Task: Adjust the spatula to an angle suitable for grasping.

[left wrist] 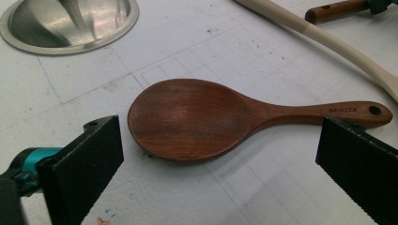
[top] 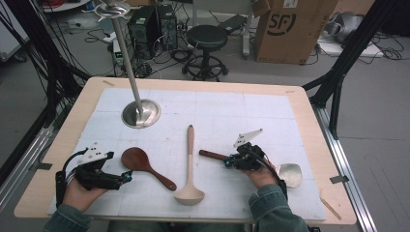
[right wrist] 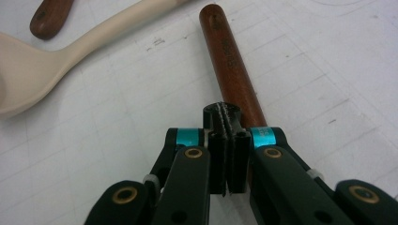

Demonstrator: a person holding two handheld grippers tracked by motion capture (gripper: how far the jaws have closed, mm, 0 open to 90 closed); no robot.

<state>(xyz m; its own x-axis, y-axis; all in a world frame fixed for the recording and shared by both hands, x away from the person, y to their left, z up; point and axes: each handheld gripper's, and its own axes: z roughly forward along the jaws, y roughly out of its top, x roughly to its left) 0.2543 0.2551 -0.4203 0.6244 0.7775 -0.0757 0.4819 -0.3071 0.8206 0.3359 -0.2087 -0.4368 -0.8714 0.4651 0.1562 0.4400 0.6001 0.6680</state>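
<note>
Hiding part of the dark handle (right wrist: pixel 230 65) — right claw (right wrist: pixel 227 122) pressed together; left claw (left wrist: pixel 220 164) apart.

The left gripper (top: pixel 126 177) lies low near the front-left corner of the table, jaws wide apart, held in the left hand (top: pixel 82 193). The right gripper (top: pixel 227 162) points left with jaws pressed together, seemingly empty; the right hand (top: pixel 261 176) grips it from behind.

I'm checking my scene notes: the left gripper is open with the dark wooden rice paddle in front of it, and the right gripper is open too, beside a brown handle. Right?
Not quite. The right gripper is shut, not open: the right gripper view shows its jaws pressed together with the brown handle beside them, not between. The left gripper is open, the dark wooden rice paddle in front.
</note>
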